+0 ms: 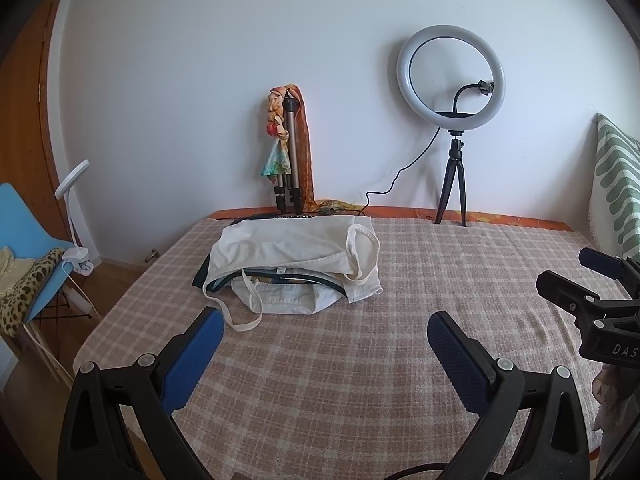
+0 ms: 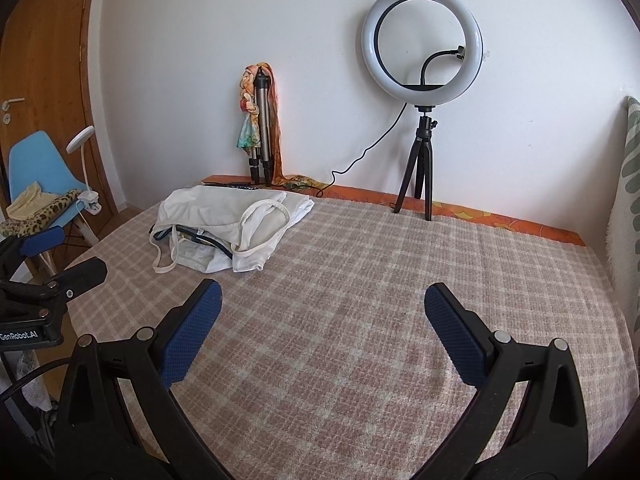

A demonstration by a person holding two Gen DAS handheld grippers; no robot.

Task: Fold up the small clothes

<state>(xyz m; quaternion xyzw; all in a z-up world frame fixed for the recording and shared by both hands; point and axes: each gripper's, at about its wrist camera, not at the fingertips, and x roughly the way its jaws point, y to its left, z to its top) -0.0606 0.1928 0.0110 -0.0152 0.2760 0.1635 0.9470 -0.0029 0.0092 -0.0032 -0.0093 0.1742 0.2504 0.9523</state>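
Left hand-held gripper [image 1: 324, 328]: jaws wide, nothing between the blue pads, hovering over the checked blanket [image 1: 360, 360] on the bed. Right hand-held gripper [image 2: 322, 300]: same, jaws wide, empty, over bare blanket. Each shows at the edge of the other's view, side by side, apart.

Pile of small clothes [image 1: 296, 268] lies on the blanket ahead of both, not touched by either. Landmark = that pile. Top piece is a white tank top [image 2: 224, 216], crumpled, straps loose; one strap trails off the pile's near-left edge onto the blanket. Dark-trimmed fabric shows under it; can't tell how many pieces.

Just behind the pile, against the wall: folded tripod [image 1: 291, 152] standing upright with a patterned scarf [image 1: 278, 148] draped on it. Behind-right of the pile, well apart: ring light [image 2: 422, 40] on a small black tripod at the bed's far edge, cable running toward the scarf end. Left of the pile, off the bed: blue chair [image 2: 44, 176] with a clip lamp [image 2: 82, 168] on it and leopard-print fabric on the seat, wooden door behind.
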